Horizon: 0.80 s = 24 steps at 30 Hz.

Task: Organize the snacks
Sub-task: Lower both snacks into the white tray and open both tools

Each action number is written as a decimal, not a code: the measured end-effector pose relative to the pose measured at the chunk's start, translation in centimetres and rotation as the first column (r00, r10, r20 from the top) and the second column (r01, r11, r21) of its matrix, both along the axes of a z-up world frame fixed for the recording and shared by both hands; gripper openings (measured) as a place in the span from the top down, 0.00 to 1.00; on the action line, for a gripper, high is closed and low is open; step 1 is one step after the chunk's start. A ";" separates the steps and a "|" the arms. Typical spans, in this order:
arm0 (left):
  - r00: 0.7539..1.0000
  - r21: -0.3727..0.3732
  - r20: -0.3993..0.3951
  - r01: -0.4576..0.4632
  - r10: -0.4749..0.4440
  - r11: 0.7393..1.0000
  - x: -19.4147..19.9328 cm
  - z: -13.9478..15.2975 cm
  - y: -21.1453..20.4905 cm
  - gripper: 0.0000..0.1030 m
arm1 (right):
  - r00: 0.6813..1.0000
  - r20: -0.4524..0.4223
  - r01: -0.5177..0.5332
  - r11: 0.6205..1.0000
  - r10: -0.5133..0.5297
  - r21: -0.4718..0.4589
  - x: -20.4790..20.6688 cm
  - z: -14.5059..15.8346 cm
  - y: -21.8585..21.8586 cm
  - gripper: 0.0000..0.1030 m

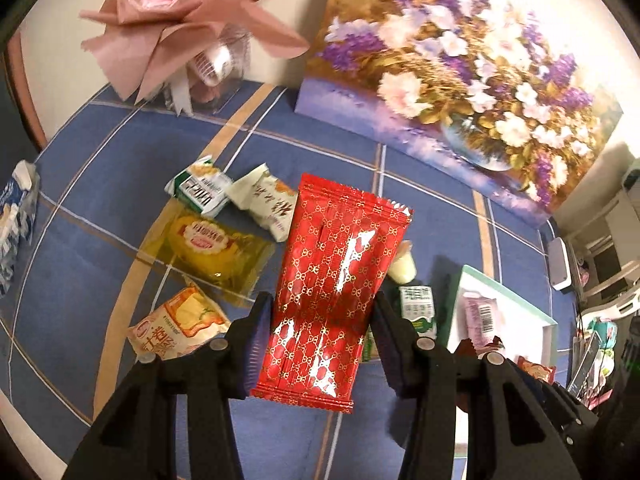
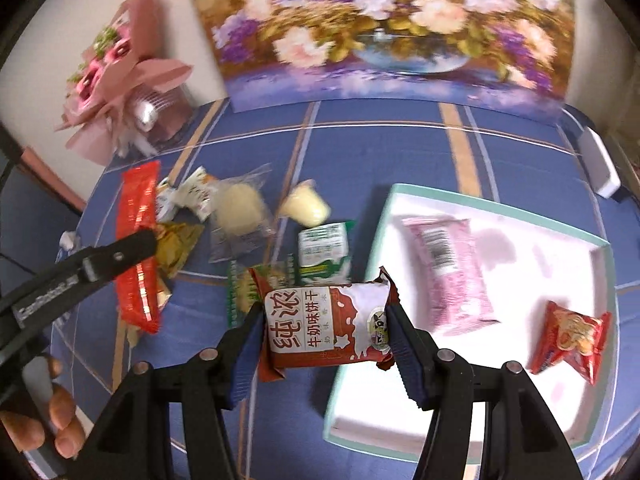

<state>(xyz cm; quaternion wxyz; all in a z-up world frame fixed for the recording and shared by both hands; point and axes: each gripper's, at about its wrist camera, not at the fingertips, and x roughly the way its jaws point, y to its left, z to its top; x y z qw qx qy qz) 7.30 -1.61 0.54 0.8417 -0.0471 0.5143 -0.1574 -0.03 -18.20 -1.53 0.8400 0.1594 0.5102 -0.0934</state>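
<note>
Leftward, a hand (image 2: 40, 420) grips the handle of the left tongs (image 1: 320, 344), which angle steeply down and pinch a red gold-patterned packet (image 1: 332, 288) above the blue-clothed desk (image 1: 100, 184). Rightward, the right tongs (image 2: 324, 340), equally steep, pinch a milk biscuit pack (image 2: 326, 326) at the white tray's (image 2: 384, 216) near-left edge.

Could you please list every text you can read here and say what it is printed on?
"纯浓" and "牛奶味饼干": brown-and-white biscuit pack held in the right gripper.
Red foil packet in the left gripper: pattern only, no words.
Barcode on the pink packet: digits unreadable.
Other wrappers: blurred.
</note>
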 end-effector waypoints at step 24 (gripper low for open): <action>0.939 0.024 -0.014 0.344 -0.344 0.939 -6.6 -0.2 -12.8 0.51 | 0.895 -0.047 0.445 0.895 -0.443 0.037 -9.4 -1.9 -14.3 0.39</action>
